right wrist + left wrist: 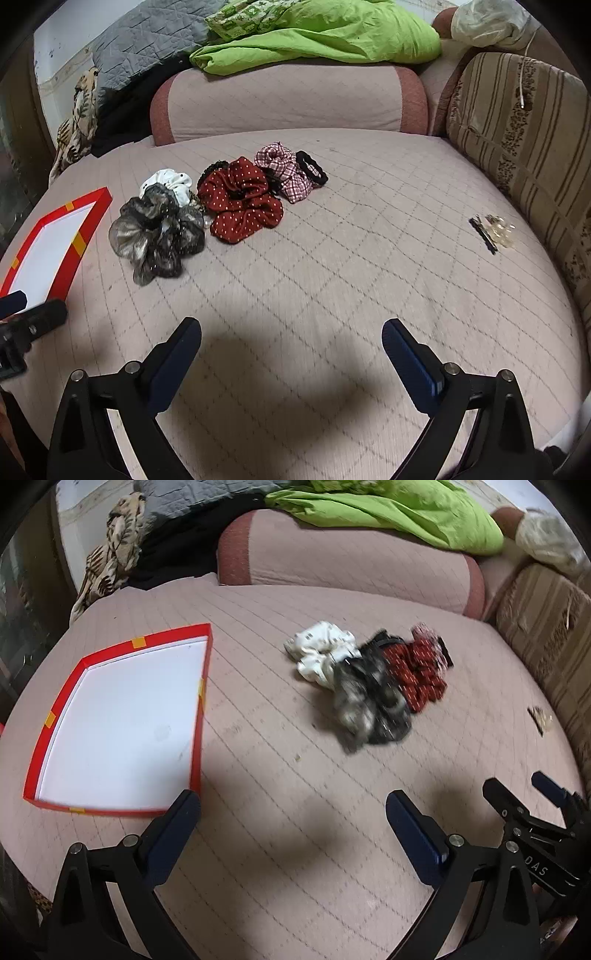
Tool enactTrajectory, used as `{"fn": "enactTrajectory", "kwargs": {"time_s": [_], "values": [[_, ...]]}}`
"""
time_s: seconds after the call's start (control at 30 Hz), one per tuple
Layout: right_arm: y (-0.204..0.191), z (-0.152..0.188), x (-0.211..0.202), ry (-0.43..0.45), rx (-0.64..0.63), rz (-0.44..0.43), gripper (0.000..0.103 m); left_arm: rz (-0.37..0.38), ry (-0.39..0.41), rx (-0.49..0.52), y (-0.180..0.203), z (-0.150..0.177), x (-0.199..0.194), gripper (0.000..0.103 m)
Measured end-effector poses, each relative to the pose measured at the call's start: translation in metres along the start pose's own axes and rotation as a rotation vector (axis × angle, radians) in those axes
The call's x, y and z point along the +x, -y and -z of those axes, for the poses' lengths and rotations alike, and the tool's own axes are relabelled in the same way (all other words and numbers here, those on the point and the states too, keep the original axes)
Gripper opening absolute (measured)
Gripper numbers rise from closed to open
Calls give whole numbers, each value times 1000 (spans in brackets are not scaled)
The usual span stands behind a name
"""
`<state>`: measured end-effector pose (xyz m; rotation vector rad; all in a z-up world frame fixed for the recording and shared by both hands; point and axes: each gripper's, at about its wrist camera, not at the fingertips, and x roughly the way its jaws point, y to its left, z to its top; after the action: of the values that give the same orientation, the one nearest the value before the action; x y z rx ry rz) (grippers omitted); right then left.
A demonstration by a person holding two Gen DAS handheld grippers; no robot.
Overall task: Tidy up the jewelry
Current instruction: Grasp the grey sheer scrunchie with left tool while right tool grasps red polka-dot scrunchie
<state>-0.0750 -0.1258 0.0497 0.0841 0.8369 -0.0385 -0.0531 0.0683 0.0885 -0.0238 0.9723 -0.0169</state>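
Lying on a pink quilted bed (332, 258), a cluster of scrunchies is seen: grey (155, 232), white (173, 182), red dotted (240, 203) and checked (284, 168). A red-rimmed tray (201, 701) is placed at nine o'clock of the cluster. Hair clips (493, 230) are set well apart at three o'clock. The left gripper (293, 812) and right gripper (291, 338) are both held released, nothing grasped.

Quilted matt pink cloth mattress cover (332, 258); sheer shiny grey scrunchie (157, 232), dotted red fabric scrunchie (240, 201), checked pink cloth one (282, 168). Red cardboard box lid (48, 716), smooth white inside, with yellow tape bits. Gripper fingers (177, 354) matt dark plastic
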Motion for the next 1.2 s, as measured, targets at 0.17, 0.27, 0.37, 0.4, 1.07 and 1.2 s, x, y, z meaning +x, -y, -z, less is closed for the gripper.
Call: {"fn": "enactTrajectory", "kwargs": {"time_s": [0.17, 0.27, 0.37, 0.4, 1.07, 1.2], "values": [[3, -22, 17, -16, 8, -37, 95, 34, -8, -11, -8, -23, 10, 85], [8, -39, 31, -32, 38, -71, 87, 127, -30, -28, -6, -35, 20, 84], [13, -56, 46, -37, 68, -99, 81, 177, -37, -29, 2, -45, 30, 84], [14, -61, 51, -35, 78, -106, 81, 189, -34, -21, 6, -49, 33, 84], [-5, -90, 124, -131, 97, -231, 15, 228, -116, -24, 31, -70, 98, 11], [-8, -85, 106, -117, 99, -275, 10, 231, -67, -17, 28, -66, 70, 11]]}}
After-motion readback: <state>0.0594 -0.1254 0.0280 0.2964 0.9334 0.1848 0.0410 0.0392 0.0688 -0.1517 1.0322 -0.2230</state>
